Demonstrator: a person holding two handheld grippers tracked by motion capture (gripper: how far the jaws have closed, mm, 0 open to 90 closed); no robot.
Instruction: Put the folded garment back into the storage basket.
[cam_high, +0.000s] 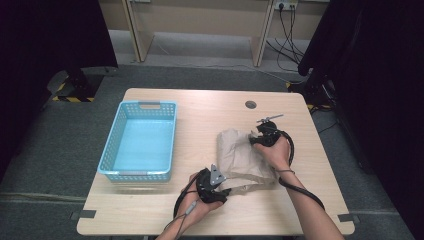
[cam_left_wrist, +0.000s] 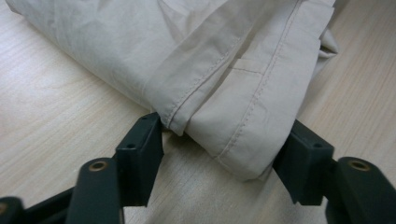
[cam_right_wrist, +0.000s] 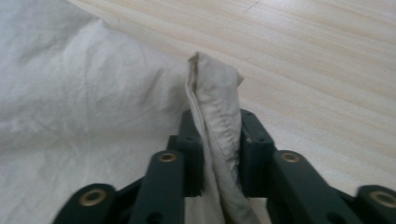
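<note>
Nearest the person, at about 6 o'clock on the counter (cam_high: 150, 210), the left gripper (cam_high: 216, 192) sits at the near corner of the beige cloth (cam_high: 242, 157). In the left gripper view its jaws straddle a folded hem corner (cam_left_wrist: 233, 135); one jaw touches the fold, but I wouldn't call that a real pinch yet, so it reads as not clamped. The cloth itself lies crumpled right of center. Further out, around 2 o'clock, the right gripper (cam_high: 261, 136) is clenched on a stitched edge of the cloth (cam_right_wrist: 215, 121), which stands up between its jaws. My take: this is grabbing two corners to lift or fold. To do it well, I'd close the left on all the hem layers at once, keep both grips near the seams, then lift evenly so nothing slips. The blue basket (cam_high: 112, 145) sits at 9 o'clock, probably the destination.
</note>
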